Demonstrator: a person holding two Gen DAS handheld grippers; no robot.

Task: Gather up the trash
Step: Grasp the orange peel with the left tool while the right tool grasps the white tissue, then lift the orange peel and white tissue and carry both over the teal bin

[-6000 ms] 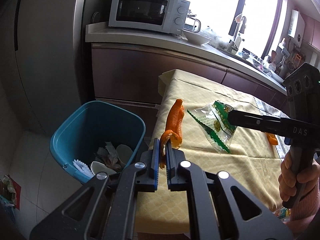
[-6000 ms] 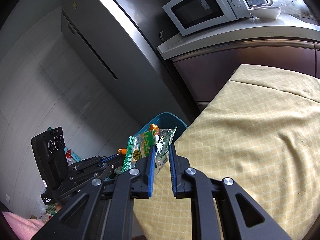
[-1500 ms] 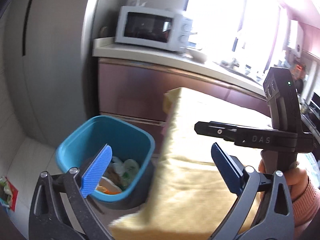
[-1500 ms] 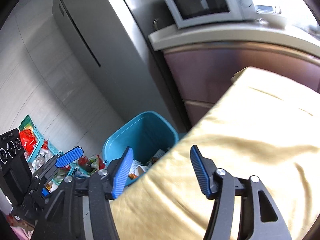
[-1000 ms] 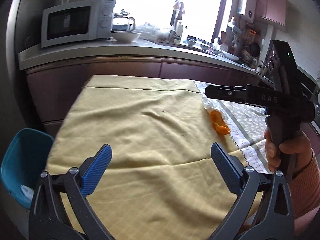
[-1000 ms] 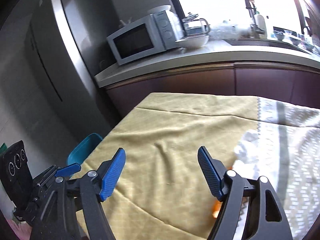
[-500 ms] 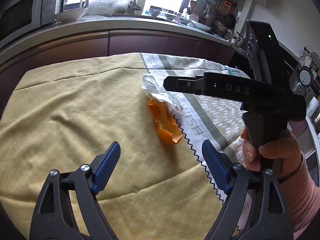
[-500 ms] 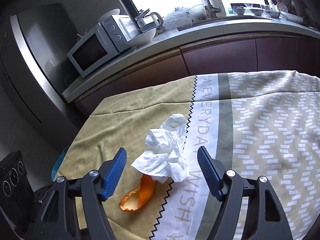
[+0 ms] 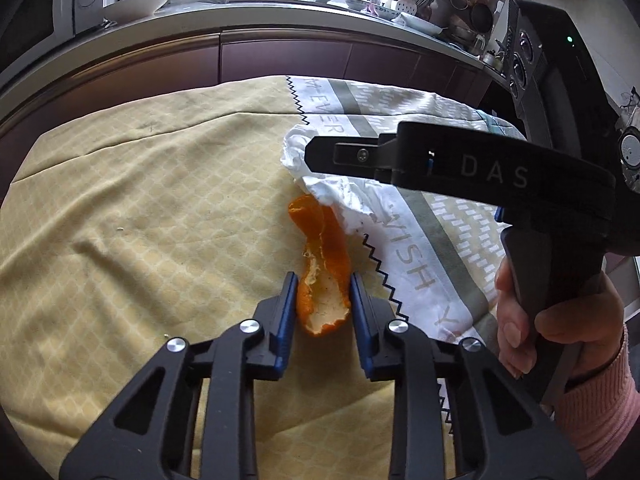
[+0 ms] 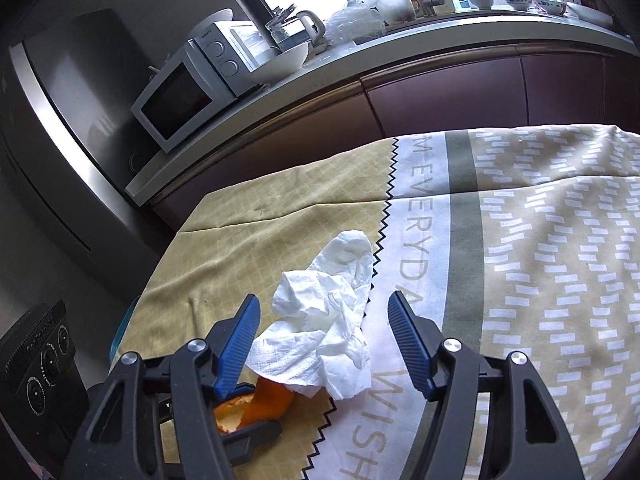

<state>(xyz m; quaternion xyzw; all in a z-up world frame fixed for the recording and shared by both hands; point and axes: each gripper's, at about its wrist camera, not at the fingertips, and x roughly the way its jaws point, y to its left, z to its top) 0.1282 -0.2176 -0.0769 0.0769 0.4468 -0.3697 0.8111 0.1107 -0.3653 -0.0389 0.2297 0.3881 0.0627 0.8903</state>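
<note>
Left wrist view: our left gripper (image 9: 323,300), wide open a second ago, is closing around the orange peel (image 9: 323,266) on the tablecloth (image 9: 140,216), pads about touching. Right wrist view: right gripper (image 10: 324,340) straddles the crumpled tissue (image 10: 324,320), closing, not gripping yet. Both pickups imminent.

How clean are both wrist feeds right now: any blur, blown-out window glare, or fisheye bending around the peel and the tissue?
Left wrist view: sharp; the orange peel reads crisply between the closing left hand-held gripper, the counter bows at the top, the window is blown out. Right wrist view: also sharp; the crumpled tissue keeps its creases between the closing right hand-held gripper, window glare whitens the top, the corners go dark.
</note>
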